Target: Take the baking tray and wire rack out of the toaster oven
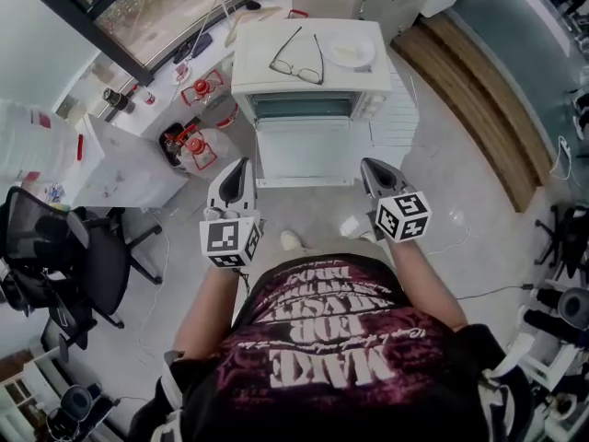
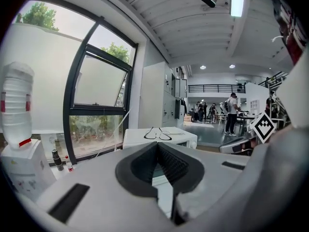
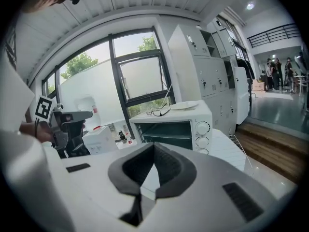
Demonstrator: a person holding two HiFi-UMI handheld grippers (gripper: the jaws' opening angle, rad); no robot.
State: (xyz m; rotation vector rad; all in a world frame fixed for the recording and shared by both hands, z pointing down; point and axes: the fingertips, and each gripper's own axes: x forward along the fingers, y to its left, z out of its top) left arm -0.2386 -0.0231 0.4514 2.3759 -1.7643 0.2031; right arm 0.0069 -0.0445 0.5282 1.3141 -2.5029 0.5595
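Nearest you, low in the head view, the 2 grippers are held out side by side, 1 each side of centre, both aimed at the oven. The left gripper has its jaws together, pads meeting at the tips, with nothing between them. The right gripper is the same: closed and empty. That suits a carry, since there is nothing to hold yet. The paired spacing probably means 1 grip at each side of a wide tray.

Bare floor lies between the tips and the oven, so you are well apart from it.

Next comes the door, folded down flat toward you at centre frame. It leaves the cavity open, but you will have to reach over it.

In the right gripper view, 1 level shelf crosses the cavity. The tray and rack are most likely there, though I cannot tell which of the 2 it is.

Farthest, on the oven's top, lie glasses and a plate. A hard tug on the oven could shift them.
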